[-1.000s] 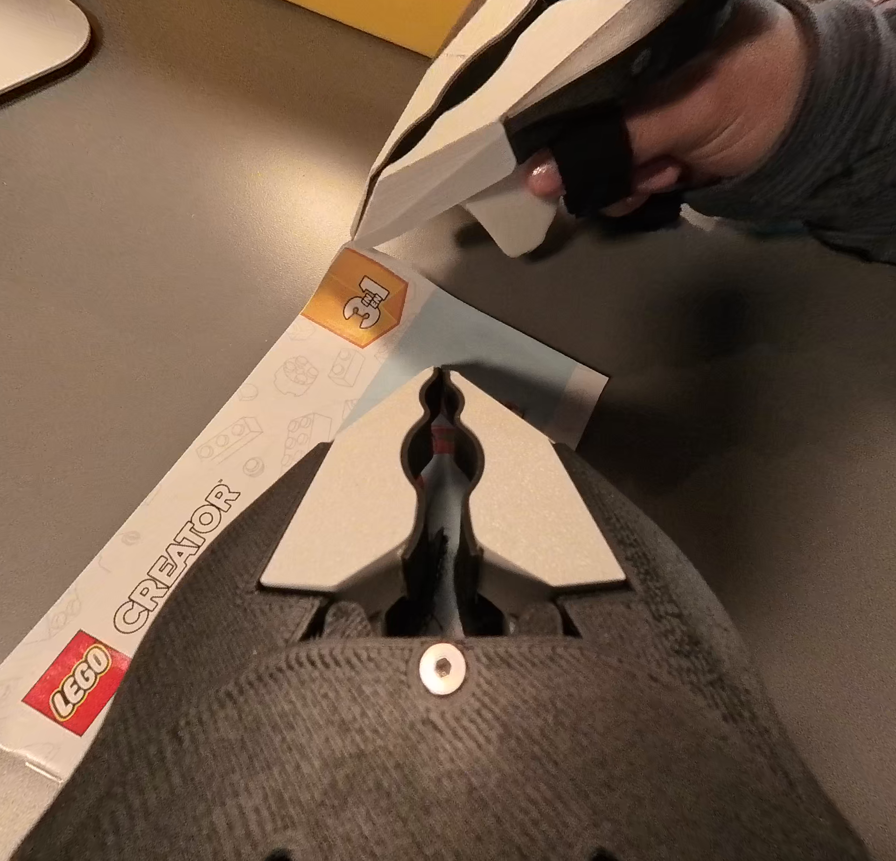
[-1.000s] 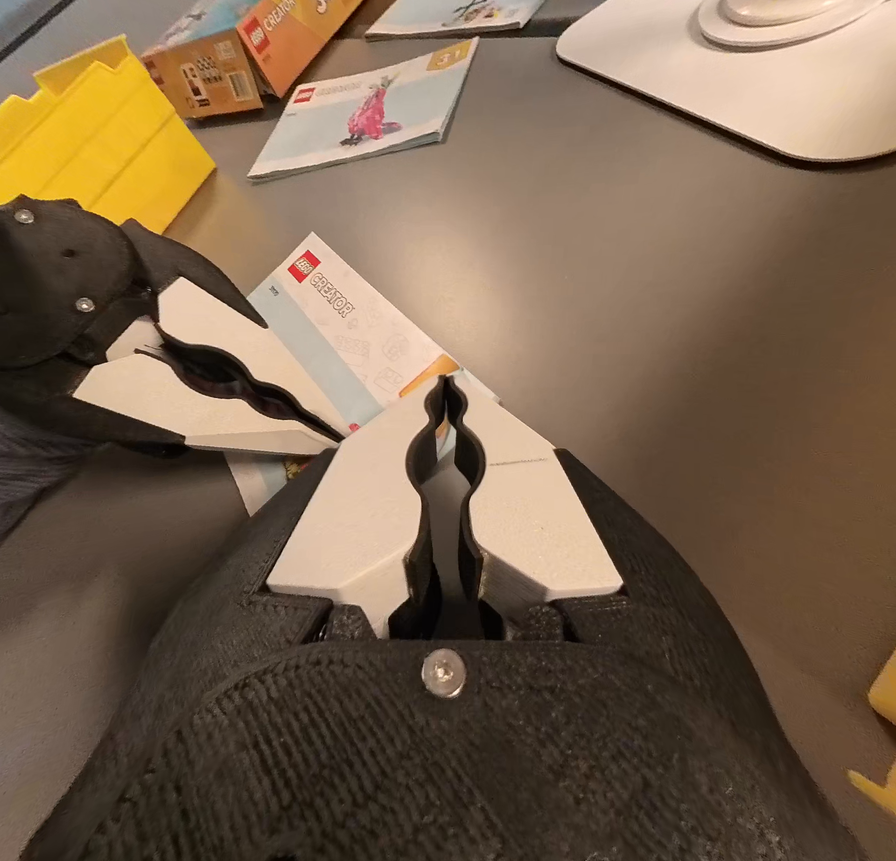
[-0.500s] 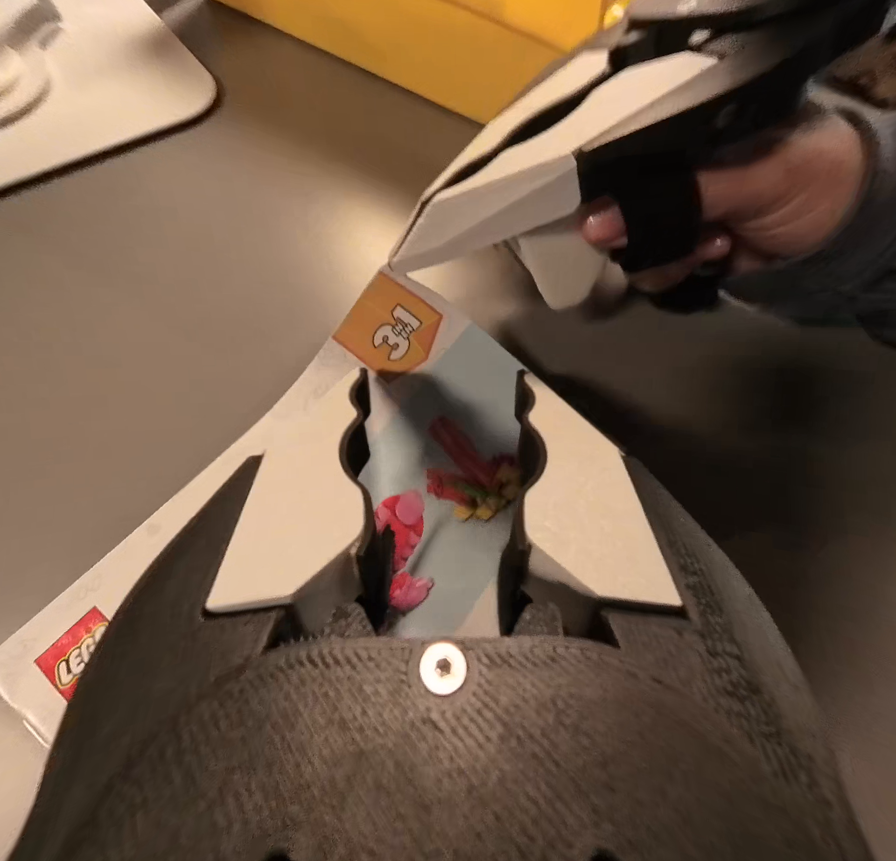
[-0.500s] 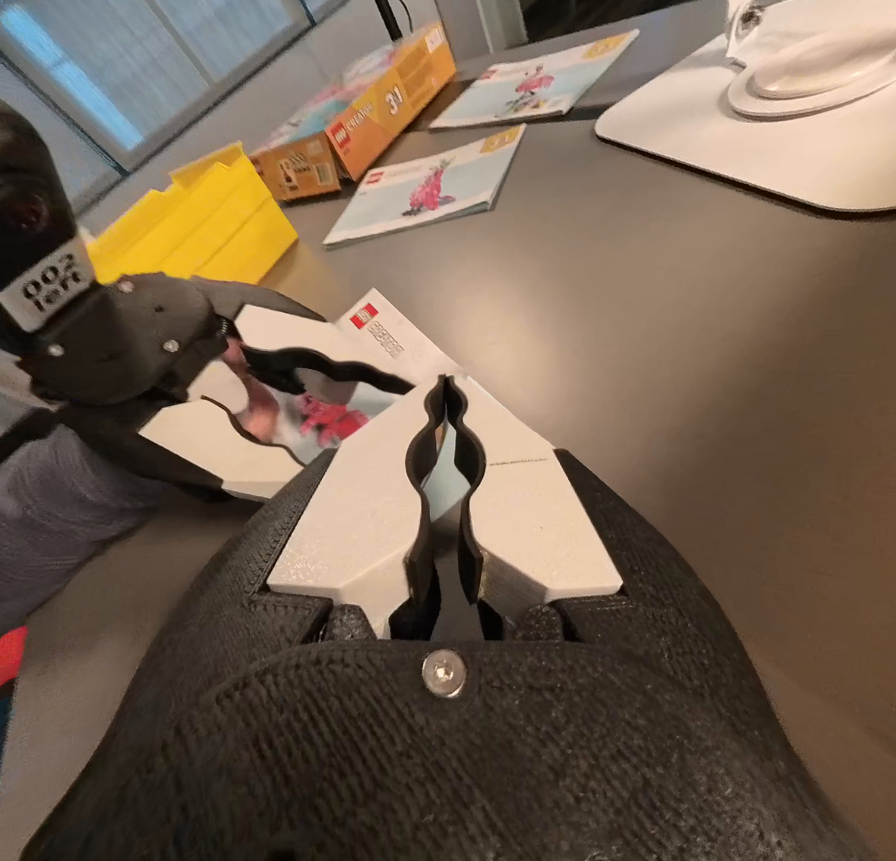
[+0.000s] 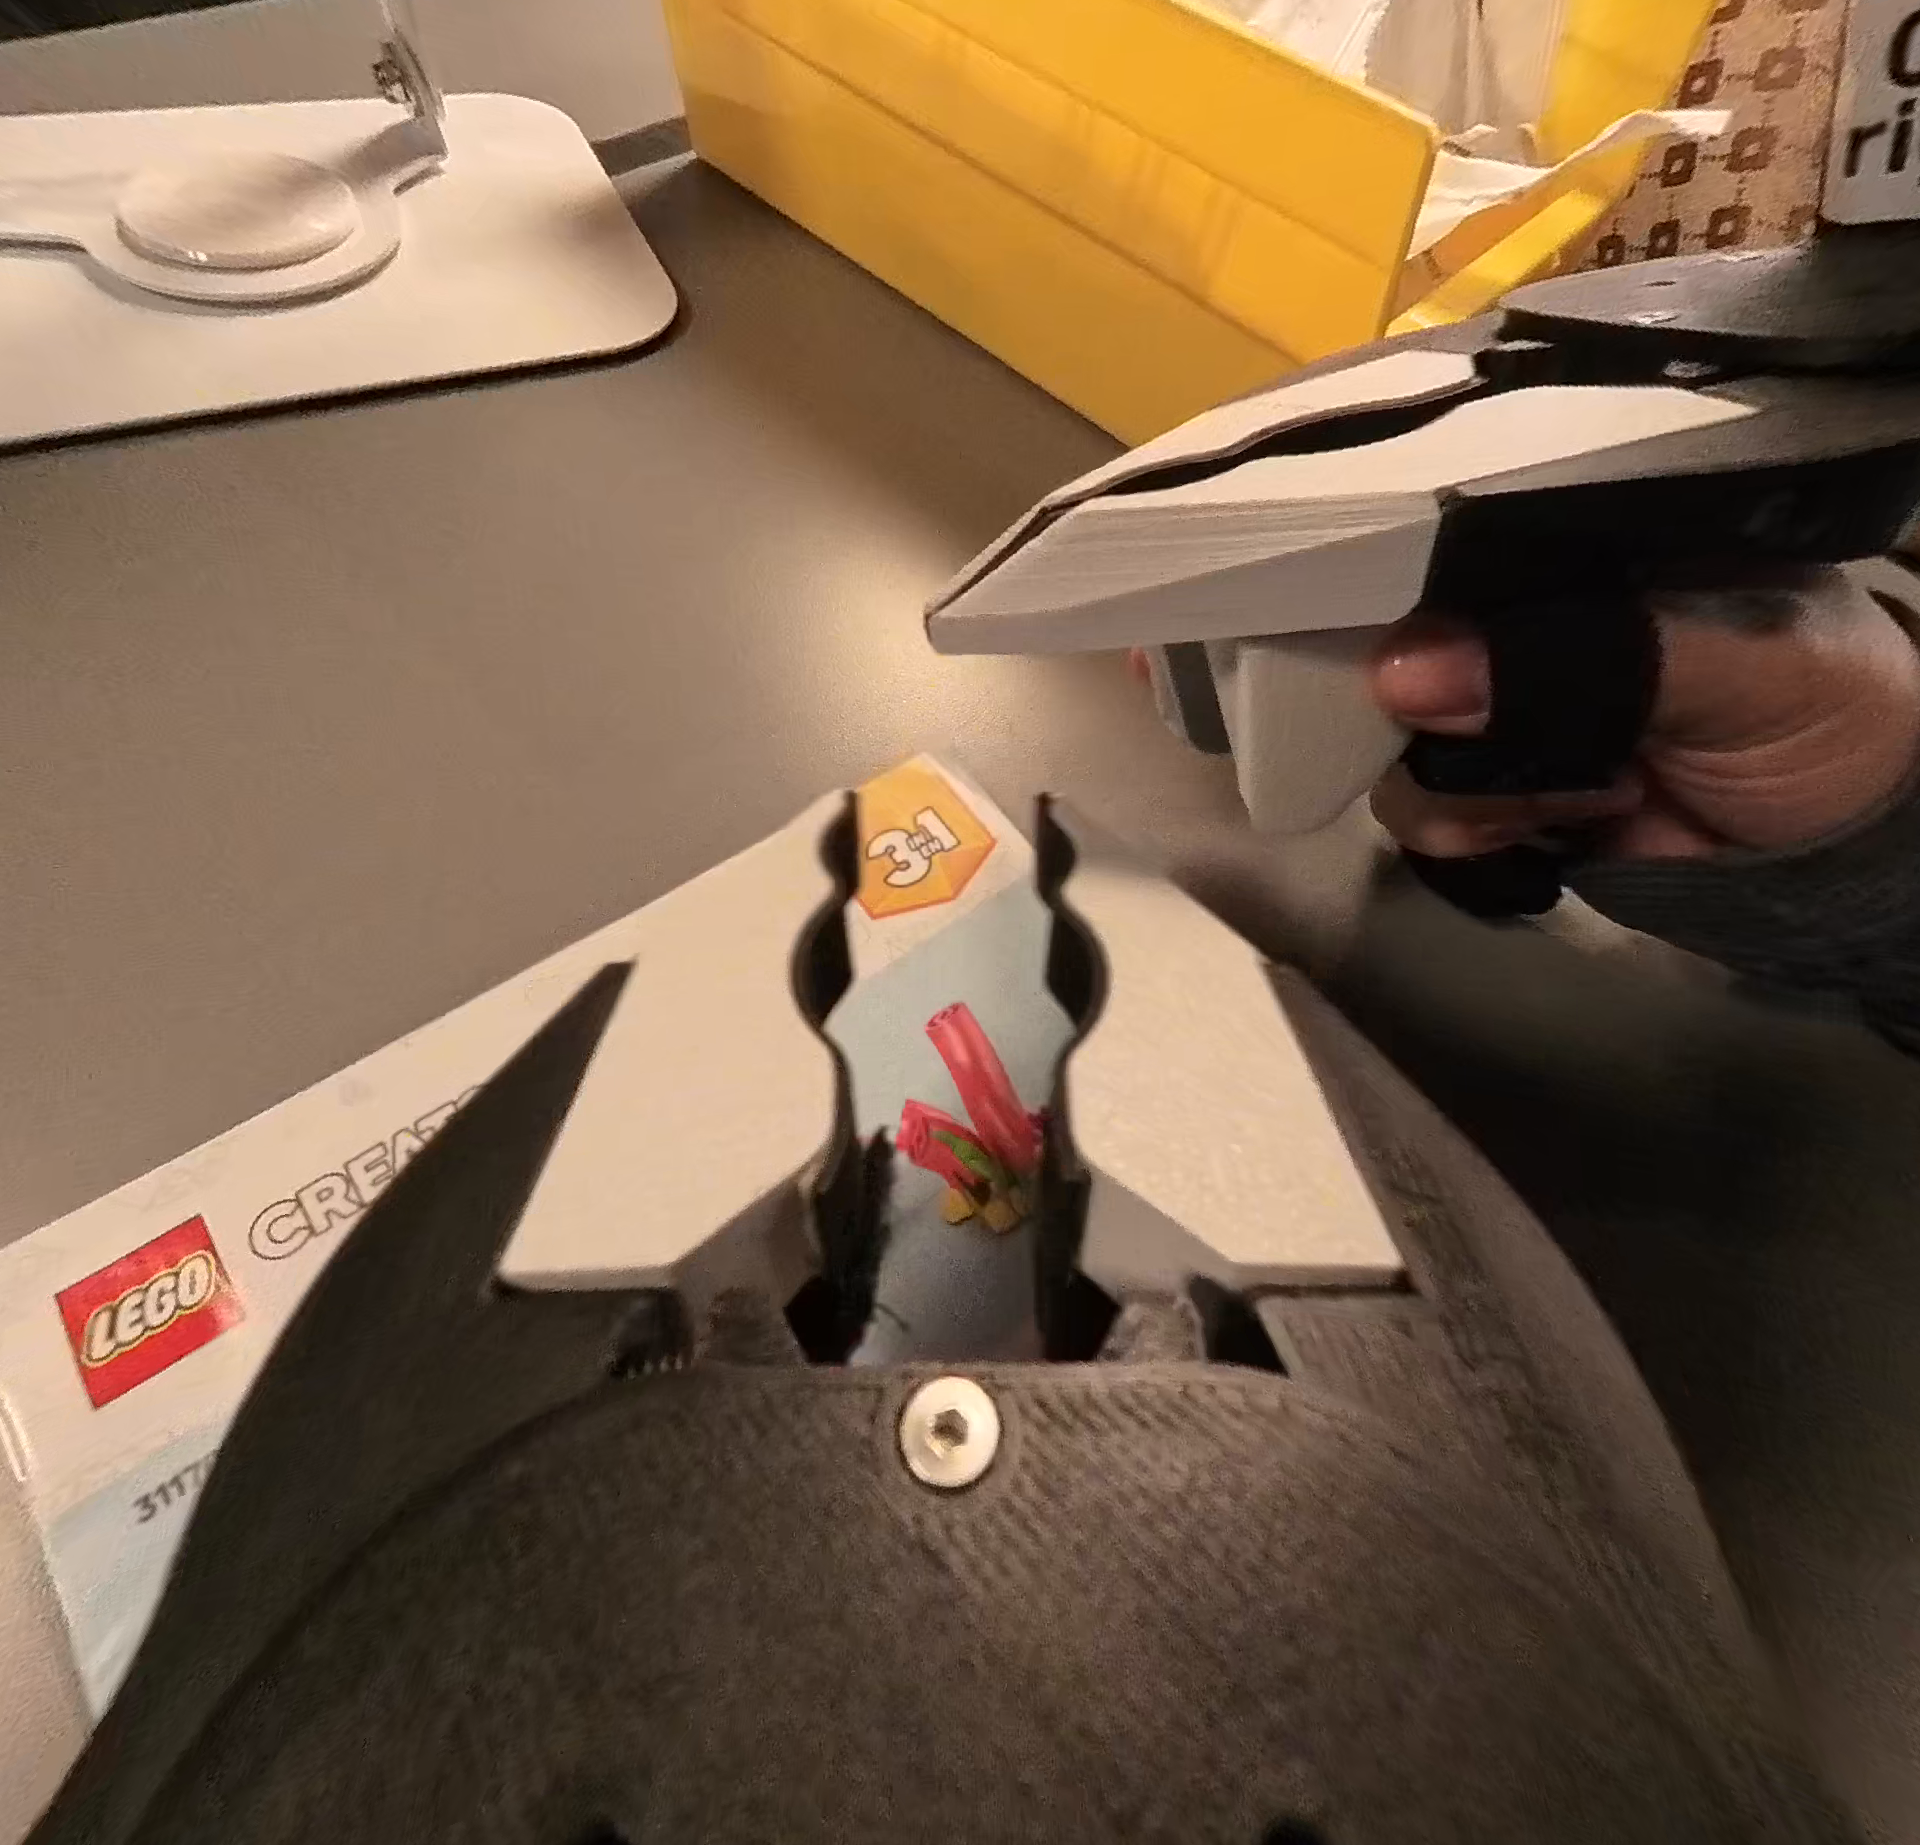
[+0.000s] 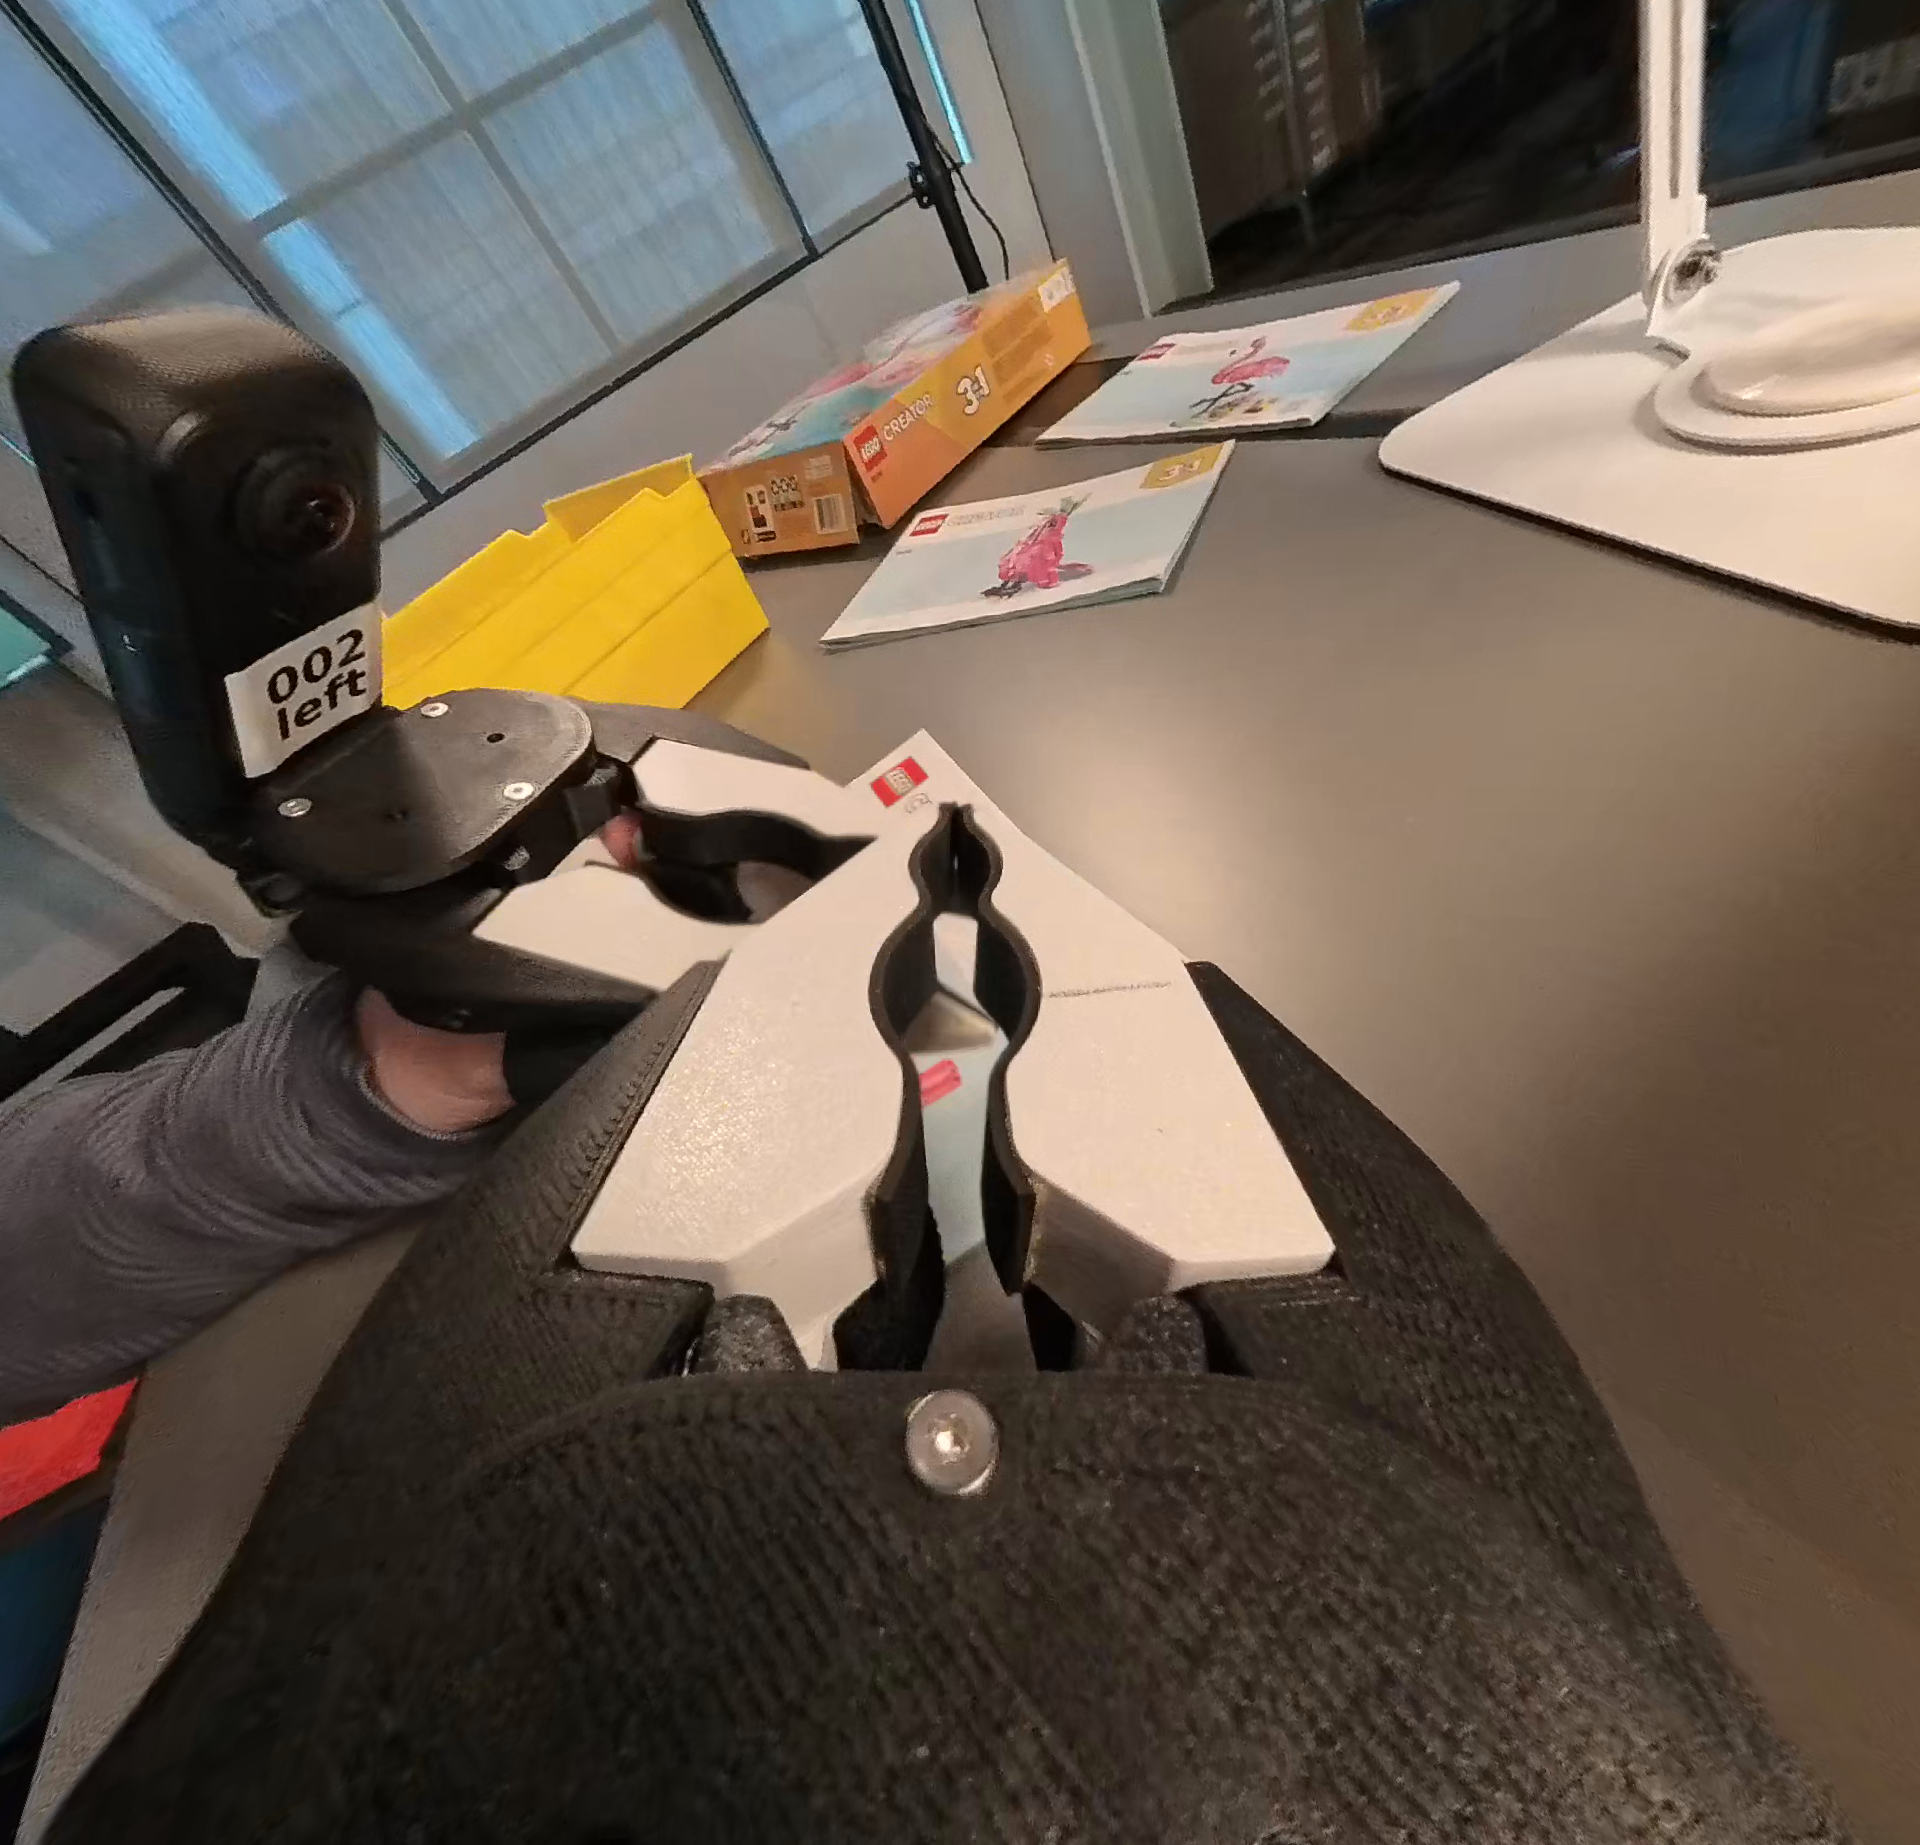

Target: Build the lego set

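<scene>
A booklet [image 5: 665,1047] with a pale blue cover is seen lying flat on the grey tabletop [image 5: 436,673], directly below the left claw [image 5: 945,819], whose fingers stand apart with nothing pressed between them; the booklet's orange corner badge and a pink pictured model are framed in the gap. The right claw [image 5: 935,632] is held above and just beyond that corner, its tips closed together on nothing.

Printed writing and a red logo square are carried by the booklet, and a white label by each claw's camera.

A yellow bin [image 5: 1039,164] holding crumpled white paper is shown only in the left wrist view. Two further booklets [image 6: 1029,548], an orange carton [image 6: 935,413], windows and the left claw's camera [image 6: 208,507] are shown only in the right wrist view. A white lamp base [image 6: 1662,465] appears in both.
</scene>
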Demonstrator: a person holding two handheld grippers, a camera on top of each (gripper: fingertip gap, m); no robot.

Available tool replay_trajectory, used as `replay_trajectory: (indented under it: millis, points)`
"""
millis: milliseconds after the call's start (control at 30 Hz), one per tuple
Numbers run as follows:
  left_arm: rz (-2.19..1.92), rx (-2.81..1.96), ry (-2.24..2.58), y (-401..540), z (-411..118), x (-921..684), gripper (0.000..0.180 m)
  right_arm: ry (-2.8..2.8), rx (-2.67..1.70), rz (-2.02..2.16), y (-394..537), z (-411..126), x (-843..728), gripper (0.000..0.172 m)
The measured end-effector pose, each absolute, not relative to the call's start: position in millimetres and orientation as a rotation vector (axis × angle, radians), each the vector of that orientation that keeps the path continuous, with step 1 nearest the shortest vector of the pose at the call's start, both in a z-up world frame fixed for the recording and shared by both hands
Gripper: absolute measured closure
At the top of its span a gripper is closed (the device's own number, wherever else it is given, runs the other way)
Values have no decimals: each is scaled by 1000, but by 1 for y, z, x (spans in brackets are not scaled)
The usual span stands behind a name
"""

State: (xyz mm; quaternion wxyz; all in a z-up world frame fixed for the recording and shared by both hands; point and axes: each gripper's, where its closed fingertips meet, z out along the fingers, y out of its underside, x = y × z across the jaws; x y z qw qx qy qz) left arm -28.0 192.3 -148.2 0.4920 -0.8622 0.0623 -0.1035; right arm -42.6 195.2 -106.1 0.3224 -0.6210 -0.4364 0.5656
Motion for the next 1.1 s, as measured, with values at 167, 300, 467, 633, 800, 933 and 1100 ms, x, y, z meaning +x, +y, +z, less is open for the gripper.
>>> replay_trajectory:
  millis: [167,300,467,633,800,933,1100]
  points:
    - [-262,-2117,238,188,-153,-22,166,-1144,-1621,1450,196,-108,-44,172]
    - [-403,-2189,654,161,-166,11,127,-1086,-1598,1337,212,-107,-40,172]
    - [-309,-2144,1054,132,-183,22,114,-974,-1487,1199,235,-98,-30,172]
    - [-379,-2129,1062,130,-185,28,124,-940,-1419,1155,238,-90,-26,172]
    - [-375,-2133,1034,132,-185,18,133,-946,-1423,1153,238,-90,-27,172]
    - [-311,-2110,1047,135,-183,16,139,-939,-1426,1158,239,-90,-26,172]
    - [-229,-2076,1016,142,-174,10,148,-941,-1428,1159,239,-90,-27,172]
